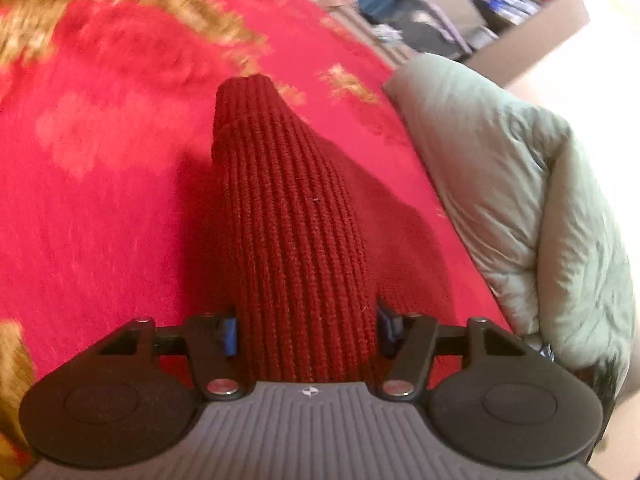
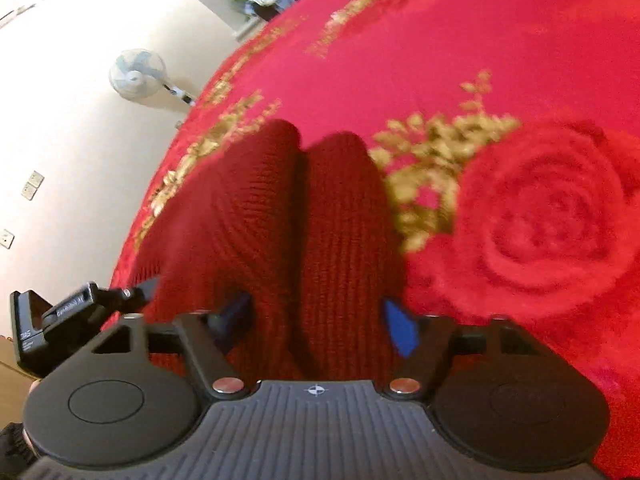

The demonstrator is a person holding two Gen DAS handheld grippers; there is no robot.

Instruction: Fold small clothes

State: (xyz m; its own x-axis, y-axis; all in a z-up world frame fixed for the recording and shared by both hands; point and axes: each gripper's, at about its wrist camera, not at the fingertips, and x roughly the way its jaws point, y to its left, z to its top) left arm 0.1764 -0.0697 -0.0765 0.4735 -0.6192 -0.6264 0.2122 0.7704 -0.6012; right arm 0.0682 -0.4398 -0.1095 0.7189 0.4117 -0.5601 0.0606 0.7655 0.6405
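Note:
A dark red ribbed knit garment point(image 1: 292, 216) lies over a red floral blanket point(image 1: 100, 184). In the left wrist view a long knit part runs from between the blue pads away from me, and my left gripper point(image 1: 307, 330) is shut on it. In the right wrist view the knit garment point(image 2: 320, 220) bunches in two folds between the fingers, and my right gripper point(image 2: 320, 320) is shut on it. The left gripper's body point(image 2: 60, 320) shows at the lower left of the right wrist view, against the same garment.
A pale green quilt point(image 1: 520, 208) lies bunched at the blanket's right edge. Bags and clutter point(image 1: 436, 16) stand beyond the bed. A white standing fan point(image 2: 138, 74) and a cream wall point(image 2: 60, 120) are on the left of the right wrist view.

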